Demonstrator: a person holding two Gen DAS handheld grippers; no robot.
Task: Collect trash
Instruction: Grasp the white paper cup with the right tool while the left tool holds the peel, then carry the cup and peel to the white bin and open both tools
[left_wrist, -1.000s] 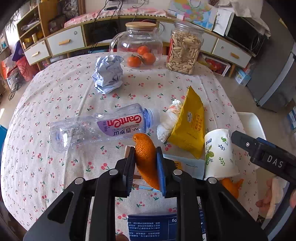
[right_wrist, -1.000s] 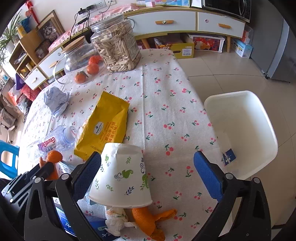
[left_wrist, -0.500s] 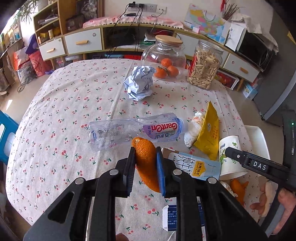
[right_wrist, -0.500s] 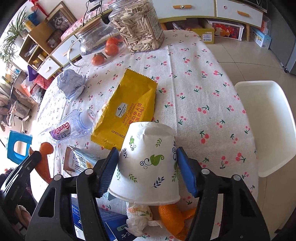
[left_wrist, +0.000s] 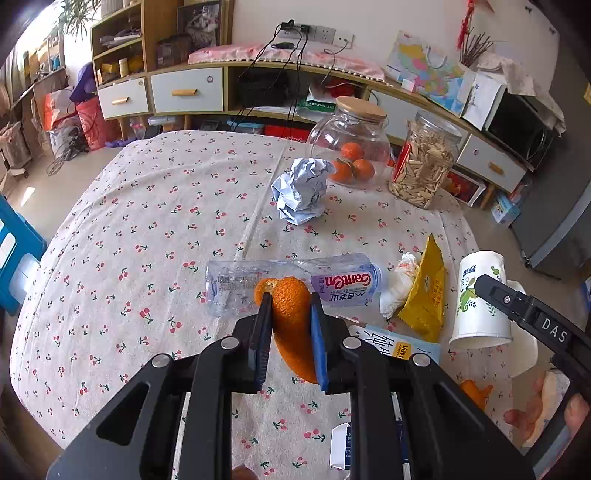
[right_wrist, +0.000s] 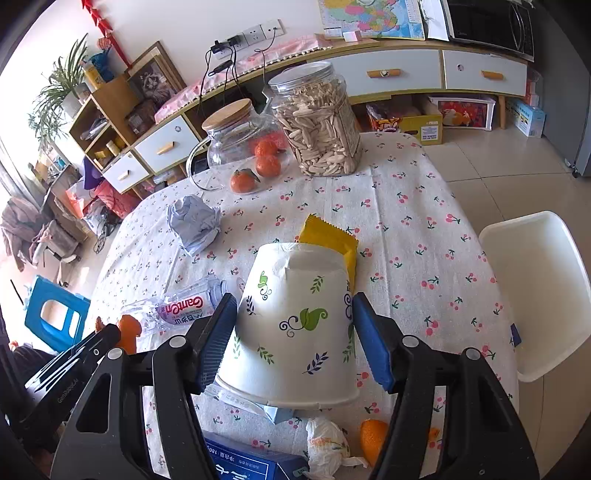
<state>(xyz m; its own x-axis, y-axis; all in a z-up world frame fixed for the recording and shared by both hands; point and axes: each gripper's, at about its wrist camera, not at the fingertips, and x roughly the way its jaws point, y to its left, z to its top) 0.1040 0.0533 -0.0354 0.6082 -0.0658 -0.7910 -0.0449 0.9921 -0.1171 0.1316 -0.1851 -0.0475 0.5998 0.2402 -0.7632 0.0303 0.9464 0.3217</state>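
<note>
Right gripper (right_wrist: 295, 339) clamps an upturned paper cup (right_wrist: 295, 325) at mid-wall, light and easily crushed; left gripper (left_wrist: 290, 325) pinches limp orange peel (left_wrist: 293, 325).

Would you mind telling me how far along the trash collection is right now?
Done: nothing visibly binned; the white bin looks nearly empty. In hand: left gripper clamps orange peel; right gripper holds the paper cup. Left: plastic bottle, yellow wrapper, crumpled paper, tissue.
</note>
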